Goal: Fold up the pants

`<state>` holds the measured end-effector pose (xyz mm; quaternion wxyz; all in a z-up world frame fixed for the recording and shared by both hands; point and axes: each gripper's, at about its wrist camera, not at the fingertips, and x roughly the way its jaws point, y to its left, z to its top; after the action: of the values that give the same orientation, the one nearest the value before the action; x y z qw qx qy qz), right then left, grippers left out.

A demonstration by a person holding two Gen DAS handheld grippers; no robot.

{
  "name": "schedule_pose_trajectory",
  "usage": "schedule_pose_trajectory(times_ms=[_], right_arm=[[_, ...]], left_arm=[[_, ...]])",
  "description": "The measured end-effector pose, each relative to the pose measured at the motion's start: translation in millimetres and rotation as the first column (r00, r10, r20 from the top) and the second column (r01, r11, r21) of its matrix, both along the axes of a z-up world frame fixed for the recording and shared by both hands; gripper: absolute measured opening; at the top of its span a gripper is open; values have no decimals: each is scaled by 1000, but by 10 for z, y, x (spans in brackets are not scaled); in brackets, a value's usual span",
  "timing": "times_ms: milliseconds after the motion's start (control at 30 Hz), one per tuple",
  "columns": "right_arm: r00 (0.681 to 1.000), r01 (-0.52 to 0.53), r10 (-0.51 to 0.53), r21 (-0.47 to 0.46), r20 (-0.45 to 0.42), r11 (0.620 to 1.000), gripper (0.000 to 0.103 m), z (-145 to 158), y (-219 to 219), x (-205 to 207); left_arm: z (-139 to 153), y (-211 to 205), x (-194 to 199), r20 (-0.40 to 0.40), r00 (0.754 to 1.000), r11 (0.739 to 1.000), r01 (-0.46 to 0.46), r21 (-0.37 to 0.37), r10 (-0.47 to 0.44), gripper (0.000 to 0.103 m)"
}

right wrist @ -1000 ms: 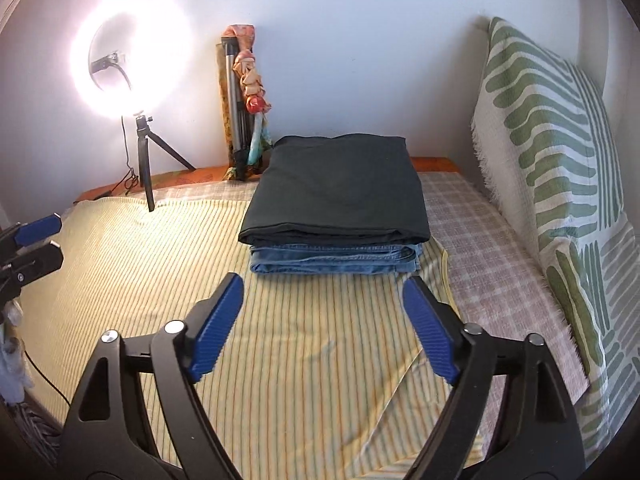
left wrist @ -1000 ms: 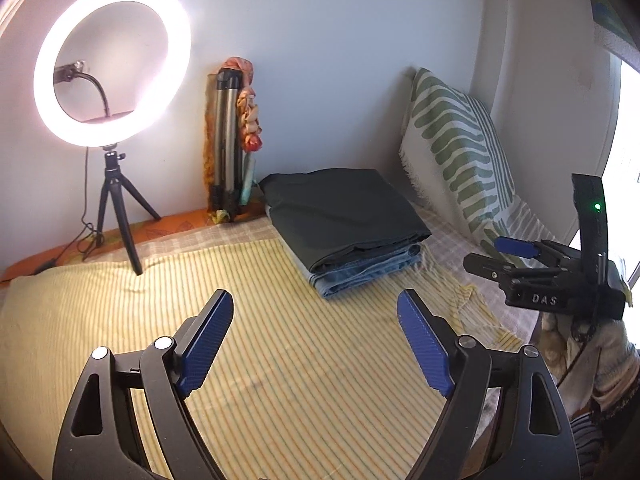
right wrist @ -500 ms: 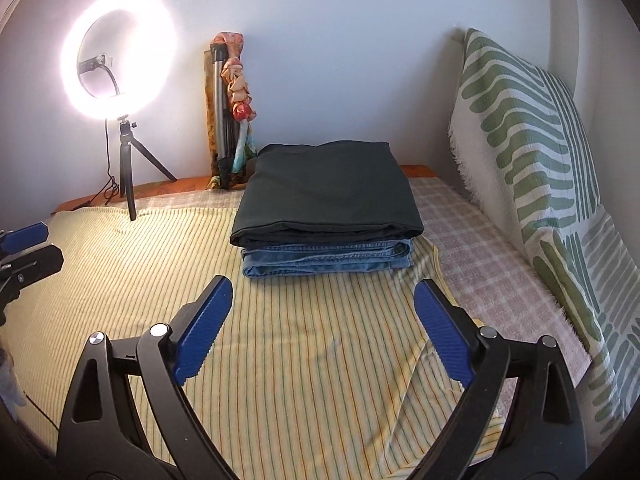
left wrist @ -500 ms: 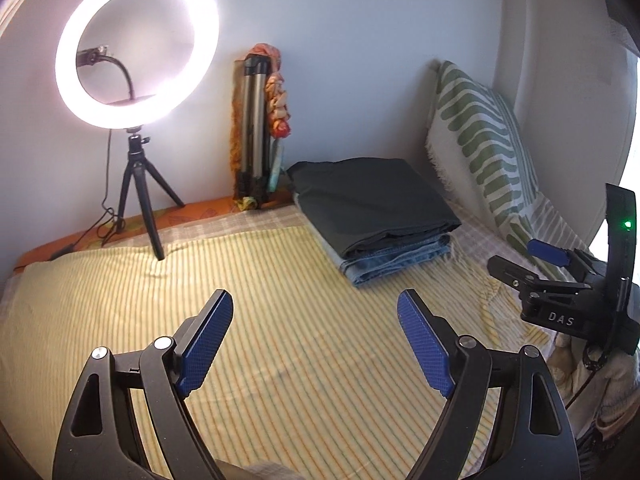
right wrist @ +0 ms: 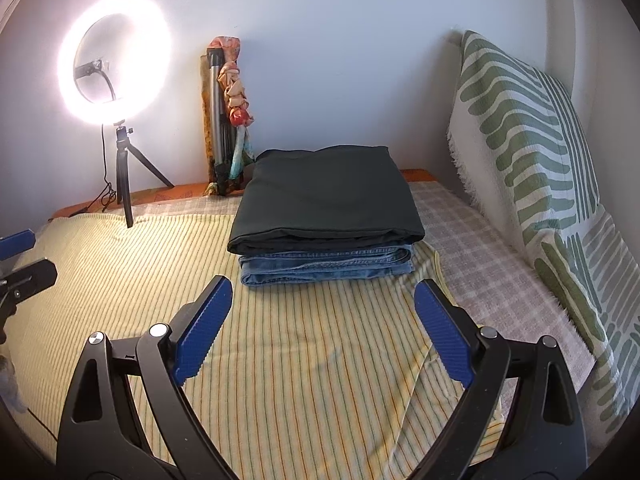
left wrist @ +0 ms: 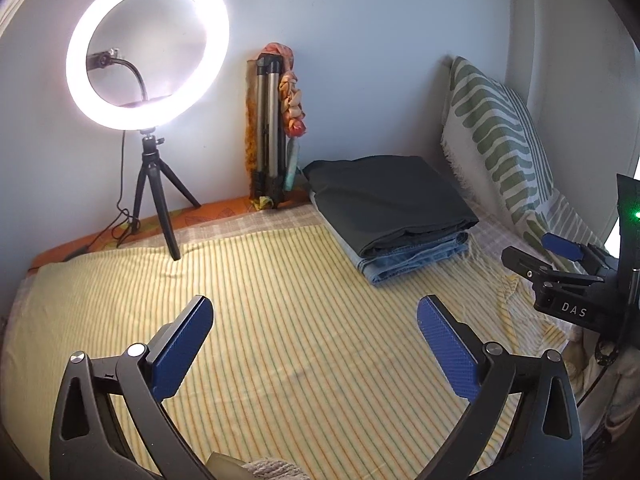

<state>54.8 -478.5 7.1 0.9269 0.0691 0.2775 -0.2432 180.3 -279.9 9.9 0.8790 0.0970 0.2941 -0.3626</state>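
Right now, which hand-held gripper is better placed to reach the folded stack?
Right. The right hand-held gripper faces the folded pants stack head-on, jaws open and empty. The left hand-held gripper sees it off to its right, farther away.

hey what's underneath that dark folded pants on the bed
Folded blue jeans lie directly under the dark pants, resting on the yellow striped sheet. Only the jeans' front edges show; the rest is covered.

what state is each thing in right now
dark pants: folded, on top of the jeans
jeans: folded, bottom of the stack
ring light: switched on
spare tripod: collapsed, leaning on the wall
left claw: open, empty, just opened wider
right claw: open, empty
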Motion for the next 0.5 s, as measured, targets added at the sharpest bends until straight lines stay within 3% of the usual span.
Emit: schedule_pose_trajectory(times_ms=[500], right_arm=[[1000, -7, 7, -2, -3, 1000, 95, -22, -6, 12]], left_arm=[[-41, 17, 38, 2, 999, 999, -35, 12, 35, 102]])
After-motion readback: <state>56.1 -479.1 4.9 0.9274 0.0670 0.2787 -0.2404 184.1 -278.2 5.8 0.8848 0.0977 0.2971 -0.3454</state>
